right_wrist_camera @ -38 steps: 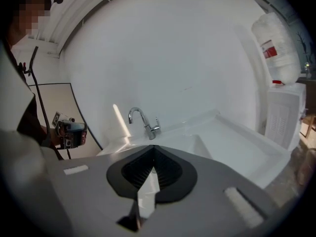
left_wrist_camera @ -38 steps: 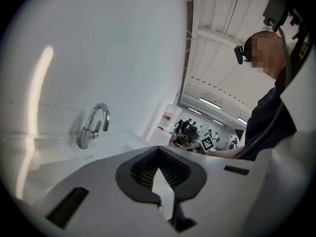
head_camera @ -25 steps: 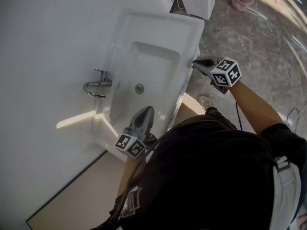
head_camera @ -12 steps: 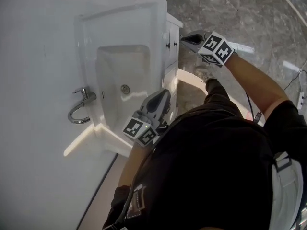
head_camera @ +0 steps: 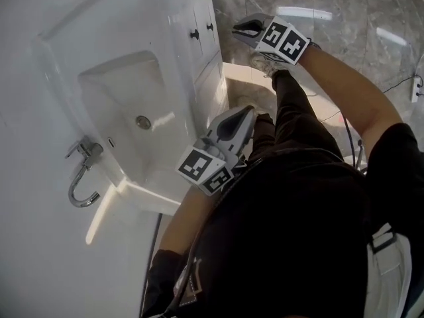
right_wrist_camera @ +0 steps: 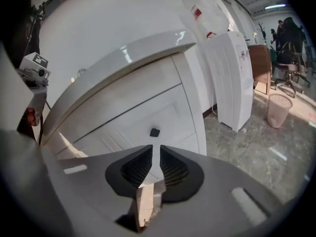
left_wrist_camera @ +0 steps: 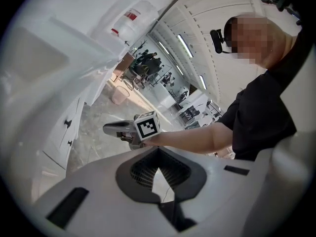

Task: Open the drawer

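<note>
The white vanity's front carries a drawer (right_wrist_camera: 175,115) with a small black knob (right_wrist_camera: 154,132); two black knobs (head_camera: 195,34) show in the head view. My right gripper (right_wrist_camera: 155,148) points at that knob from a short way off, not touching it. Its jaws are opening, with a thin slit and nothing between them. In the head view the right gripper (head_camera: 242,26) hangs just right of the knobs. My left gripper (head_camera: 245,114) is lower along the cabinet front, beside the person's legs. The left gripper (left_wrist_camera: 157,151) has its tips together and holds nothing.
The sink basin (head_camera: 126,101) and chrome tap (head_camera: 81,171) lie on top of the vanity. A white water dispenser (right_wrist_camera: 229,78) stands past the cabinet, with a mesh bin (right_wrist_camera: 279,107) on the marbled floor (head_camera: 344,38). The person's legs and shoe (head_camera: 262,61) are close to the cabinet.
Both grippers have come down from the level of the sink top to in front of the cabinet. The head view has swung, so the knobs are now in sight.
</note>
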Motion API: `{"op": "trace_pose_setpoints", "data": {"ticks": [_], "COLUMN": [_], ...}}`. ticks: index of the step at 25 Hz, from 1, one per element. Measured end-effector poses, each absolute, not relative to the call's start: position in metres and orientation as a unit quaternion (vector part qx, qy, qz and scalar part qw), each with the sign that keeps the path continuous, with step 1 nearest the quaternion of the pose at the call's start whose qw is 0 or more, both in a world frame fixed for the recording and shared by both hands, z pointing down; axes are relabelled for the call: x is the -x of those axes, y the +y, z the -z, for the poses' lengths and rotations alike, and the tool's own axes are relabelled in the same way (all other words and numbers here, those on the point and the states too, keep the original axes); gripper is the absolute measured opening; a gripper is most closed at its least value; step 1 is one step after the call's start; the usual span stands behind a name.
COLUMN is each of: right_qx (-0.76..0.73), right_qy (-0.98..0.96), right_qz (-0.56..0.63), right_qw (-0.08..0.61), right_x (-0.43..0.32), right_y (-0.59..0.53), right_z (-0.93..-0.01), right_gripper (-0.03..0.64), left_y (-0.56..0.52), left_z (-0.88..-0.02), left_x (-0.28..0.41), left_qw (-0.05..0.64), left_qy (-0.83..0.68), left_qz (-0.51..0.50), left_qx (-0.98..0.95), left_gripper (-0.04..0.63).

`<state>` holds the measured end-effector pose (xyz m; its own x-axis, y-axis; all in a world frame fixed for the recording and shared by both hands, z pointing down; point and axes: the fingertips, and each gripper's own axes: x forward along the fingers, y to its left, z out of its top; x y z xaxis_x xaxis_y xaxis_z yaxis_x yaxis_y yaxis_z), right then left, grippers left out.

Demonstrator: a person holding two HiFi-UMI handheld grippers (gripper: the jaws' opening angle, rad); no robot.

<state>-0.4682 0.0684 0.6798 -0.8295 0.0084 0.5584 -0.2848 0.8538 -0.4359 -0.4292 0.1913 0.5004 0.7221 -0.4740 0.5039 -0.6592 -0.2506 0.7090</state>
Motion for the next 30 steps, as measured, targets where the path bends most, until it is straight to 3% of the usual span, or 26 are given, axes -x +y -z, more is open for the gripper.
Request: {"op": "trace_pose_setpoints", "data": {"ticks": [15, 19, 23, 30], "right_qx": [-0.067, -0.06, -0.055, -0.051], "right_qy": [-0.897, -0.894, -0.89, -0.886], "right_qz": [-0.337, -0.352, -0.362, -0.367], "right_qw": [0.277, 0.27, 0.272, 0.277], "right_x": [0.512, 0.529, 0.538, 0.542], "right_y": [0.059, 0.052, 0.053, 0.056], "right_z": [-0.851, -0.884, -0.904, -0.913], "right_gripper": [0.072, 0.098, 0.123, 0.141], "left_y": [0.196, 0.198, 0.202, 0.208], "left_z": [-0.654, -0.676, -0.69, -0.706], "left_x": [0.427, 0.433, 0.44, 0.454], "left_qw": [0.512, 0.482, 0.431, 0.449], "left_qy": [-0.4, -0.421, -0.42, -0.437], "left_qz": [-0.148, -0.197, -0.27, -0.303], "left_qx": [-0.745, -0.743, -0.752, -0.718], "left_gripper": [-0.009, -0.009, -0.009, -0.009]}}
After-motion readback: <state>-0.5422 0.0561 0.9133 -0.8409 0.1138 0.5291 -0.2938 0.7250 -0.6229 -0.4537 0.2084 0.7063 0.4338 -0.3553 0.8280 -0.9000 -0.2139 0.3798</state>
